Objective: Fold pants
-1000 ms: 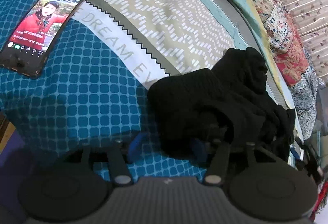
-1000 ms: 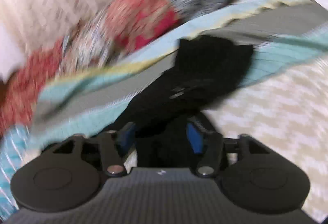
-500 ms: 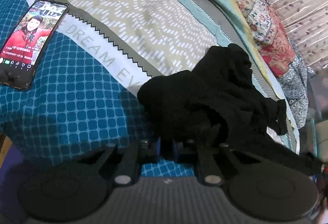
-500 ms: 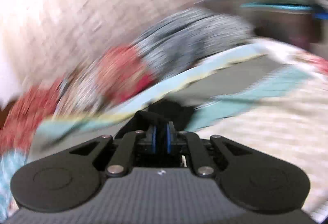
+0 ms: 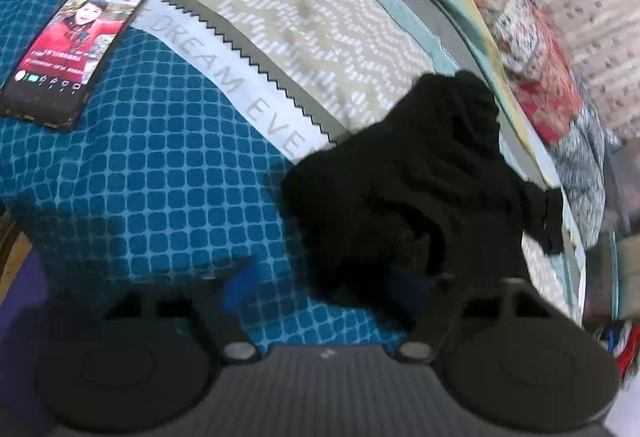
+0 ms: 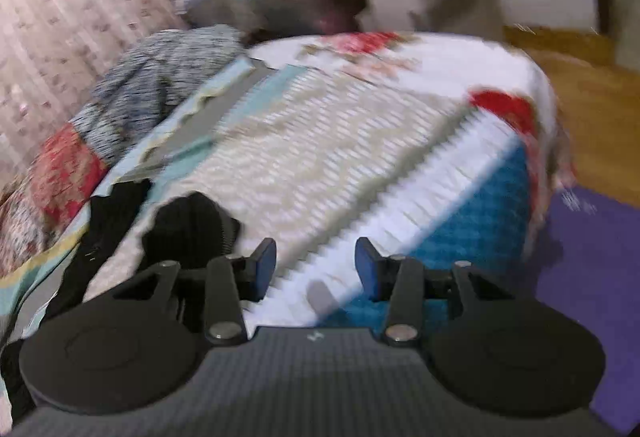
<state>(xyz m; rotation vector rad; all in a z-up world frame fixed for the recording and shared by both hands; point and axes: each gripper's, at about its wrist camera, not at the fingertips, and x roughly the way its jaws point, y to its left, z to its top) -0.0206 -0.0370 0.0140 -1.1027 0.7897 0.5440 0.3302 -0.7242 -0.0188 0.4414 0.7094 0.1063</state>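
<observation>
The black pants [image 5: 420,177] lie in a crumpled heap on the patterned bedspread [image 5: 168,165]. In the left wrist view my left gripper [image 5: 324,285] sits at the heap's near edge with its jaws opening. Its left blue pad [image 5: 244,287] is clear of the cloth, while black fabric covers the right one. In the right wrist view my right gripper [image 6: 316,263] hangs over the bedspread [image 6: 340,157] with its jaws opening and nothing between them. There the pants [image 6: 188,229] lie to the left of its fingers.
A phone [image 5: 76,49] with a lit screen lies on the blue checked part of the bedspread, far left. Floral quilts and pillows [image 5: 536,69] are piled along the bed's far edge. Beyond the bed's end are a purple mat [image 6: 592,277] and wooden floor [image 6: 580,97].
My left gripper shut on the pants' near edge, then opened again, staying in place. My right gripper swung away from the pants towards the bed's end, shutting and then opening.
</observation>
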